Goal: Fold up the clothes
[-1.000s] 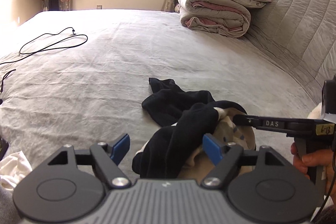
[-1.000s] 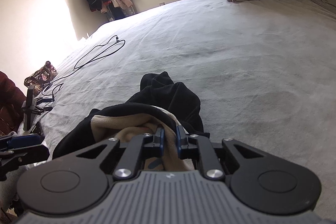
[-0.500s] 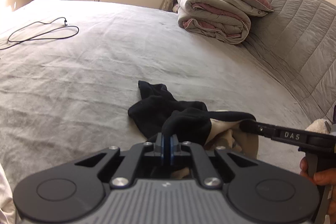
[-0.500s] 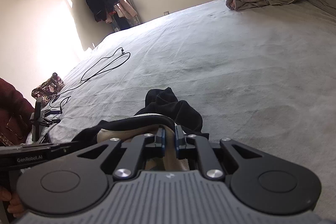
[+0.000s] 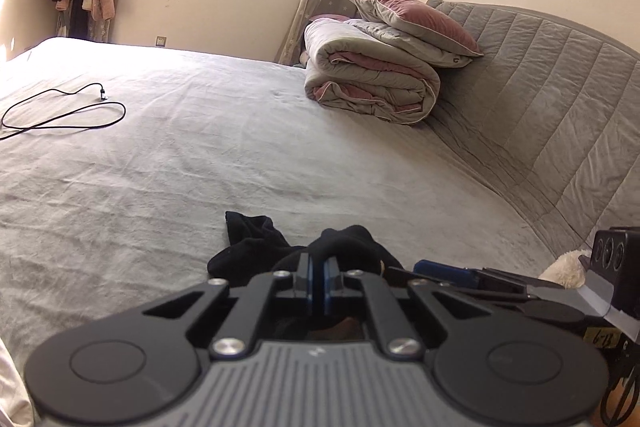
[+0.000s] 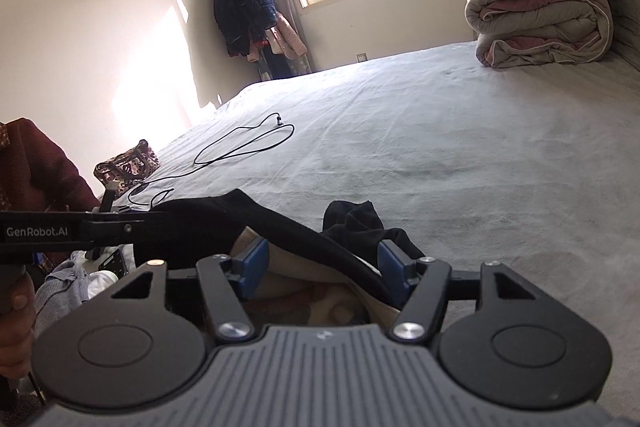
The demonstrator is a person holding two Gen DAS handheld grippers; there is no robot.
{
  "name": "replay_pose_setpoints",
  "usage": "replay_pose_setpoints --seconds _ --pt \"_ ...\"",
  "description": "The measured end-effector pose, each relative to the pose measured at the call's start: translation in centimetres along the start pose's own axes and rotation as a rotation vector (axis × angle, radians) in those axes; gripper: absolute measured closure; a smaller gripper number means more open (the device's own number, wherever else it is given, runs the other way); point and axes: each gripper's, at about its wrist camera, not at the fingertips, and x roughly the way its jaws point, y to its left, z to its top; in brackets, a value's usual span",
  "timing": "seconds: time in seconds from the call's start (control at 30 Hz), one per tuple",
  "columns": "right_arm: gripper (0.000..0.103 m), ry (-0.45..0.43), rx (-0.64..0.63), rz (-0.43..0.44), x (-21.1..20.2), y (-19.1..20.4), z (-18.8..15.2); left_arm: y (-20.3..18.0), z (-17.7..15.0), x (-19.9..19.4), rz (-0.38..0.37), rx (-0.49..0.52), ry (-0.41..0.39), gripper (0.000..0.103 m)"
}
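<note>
Left gripper (image 5: 317,281) fingers pinching black garment (image 5: 256,253) at bed (image 5: 200,163) near edge, right gripper (image 6: 318,263) fingers spread.

Black garment (image 6: 280,223) with beige lining between blue-padded gripper fingers (image 6: 250,265); grey bedspread (image 6: 460,147) ahead; grey-and-pink duvet (image 6: 540,23) beyond.
</note>
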Motion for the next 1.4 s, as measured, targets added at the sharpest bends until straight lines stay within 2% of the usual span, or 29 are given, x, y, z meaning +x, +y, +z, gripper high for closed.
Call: replay_pose_setpoints --seconds 0.3,0.57,0.63,0.67,0.7,0.73,0.93,0.97,1.0,1.07,1.1,1.13,1.27,1.33,1.37,1.4 --pt "0.038 -0.055 -0.077 0.047 -0.2 1.7 0.0 -0.2 -0.7 -2.4 -0.021 0.045 -0.010 0.099" --pt "0.039 -0.110 -0.160 0.179 -1.4 3.8 0.2 -0.2 -1.8 -2.6 -0.048 0.078 0.019 0.099" --pt "0.046 -0.098 -0.188 0.180 -1.1 4.3 0.1 -0.4 -2.1 -2.8 -0.044 0.085 0.024 0.099" --pt "0.061 -0.091 -0.201 0.180 -0.9 4.5 0.0 -0.4 -2.2 -2.8 -0.046 0.082 0.027 0.099" --pt "0.091 -0.082 -0.212 0.182 -0.7 4.8 -0.1 -0.4 -2.4 -2.8 -0.048 0.080 0.030 0.099" --pt "0.101 -0.070 -0.216 0.182 -0.5 4.9 -0.1 -0.4 -2.6 -2.8 -0.046 0.080 0.035 0.099" --pt "0.103 -0.076 -0.228 0.108 -0.4 5.0 -0.5 0.1 -4.2 -2.6 -0.038 0.075 0.055 0.096" --pt "0.103 -0.079 -0.221 0.097 -0.4 4.9 -0.5 0.3 -4.5 -2.5 -0.041 0.073 0.054 0.094" --pt "0.103 -0.080 -0.214 0.085 -0.4 4.7 -0.5 0.5 -4.8 -2.3 -0.043 0.070 0.061 0.088" --pt "0.103 -0.082 -0.198 0.061 -0.3 4.3 -0.5 0.7 -5.6 -2.0 -0.035 0.070 0.080 0.070" --pt "0.103 -0.082 -0.187 0.053 -0.3 4.1 -0.5 0.7 -6.0 -1.8 -0.025 0.073 0.092 0.057" --pt "0.103 -0.084 -0.178 0.046 -0.3 4.0 -0.5 0.8 -6.4 -1.6 -0.016 0.075 0.104 0.056" --pt "0.103 -0.110 -0.167 0.027 -1.1 3.7 -0.3 1.1 -7.9 -0.8 0.015 0.067 0.142 0.056" --pt "0.103 -0.122 -0.168 0.018 -1.5 3.6 -0.2 1.3 -8.6 -0.4 0.029 0.050 0.153 0.062" --pt "0.103 -0.127 -0.167 0.013 -1.6 3.5 -0.2 1.4 -8.7 -0.4 0.039 0.038 0.153 0.070" --pt "0.103 -0.129 -0.163 0.008 -1.7 3.4 -0.1 1.6 -8.9 -0.3 0.049 0.026 0.154 0.090"
